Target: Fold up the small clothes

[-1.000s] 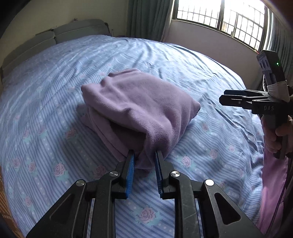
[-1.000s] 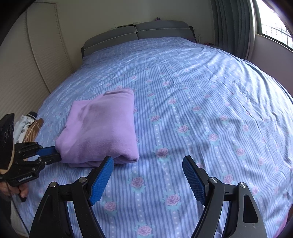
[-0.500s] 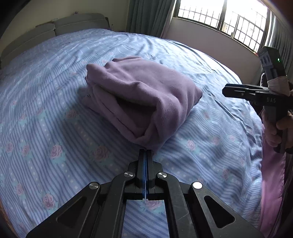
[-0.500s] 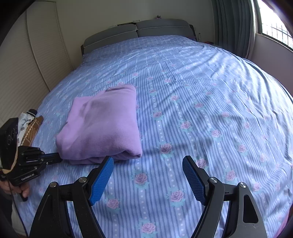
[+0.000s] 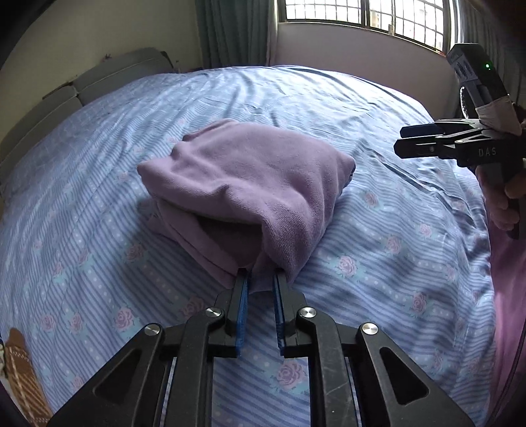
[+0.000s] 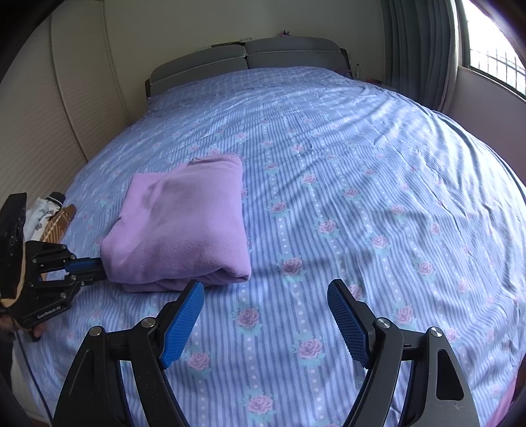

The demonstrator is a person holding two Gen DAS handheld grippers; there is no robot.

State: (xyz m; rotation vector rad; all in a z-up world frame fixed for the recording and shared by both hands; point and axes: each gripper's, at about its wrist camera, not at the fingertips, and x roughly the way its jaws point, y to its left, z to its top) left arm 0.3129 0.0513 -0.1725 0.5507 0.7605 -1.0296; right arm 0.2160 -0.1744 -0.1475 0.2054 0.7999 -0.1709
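Purple cloth [image 5: 250, 184], folded into a soft, thick bundle, lies on the blue striped bedsheet [image 5: 98, 230] with little roses. In the left wrist view it sits right in front of the left gripper [image 5: 260, 279]. The near corner of the bundle hangs down between the two blue pads [image 5: 242, 295]. The jaws are only a little way apart and they are opening. The corner is in the gap, but it is hard to tell if the pads press on it. Far off to the right of this gripper, the right gripper [image 5: 414, 141] floats above the bed, well apart from the cloth. A hand [image 5: 503, 203] holds its handle. Past the bed there is a window [image 5: 361, 16] with bars and a green curtain [image 5: 230, 33].

In the right wrist view, the right gripper [image 6: 264, 312] has its jaws wide apart. Nothing is between them but the sheet below. The purple cloth [image 6: 184, 223] lies ahead and to the left of this gripper. Its near edge is close to the left blue pad [image 6: 182, 322], but they do not touch. Further left, the left gripper [image 6: 87, 264] pokes its tips into the side of the bundle. Behind that gripper, at the edge of the bed, some other clothes [image 6: 49, 213] lie in a small pile. A grey headboard [image 6: 246, 59] stands at the far end of the bed.
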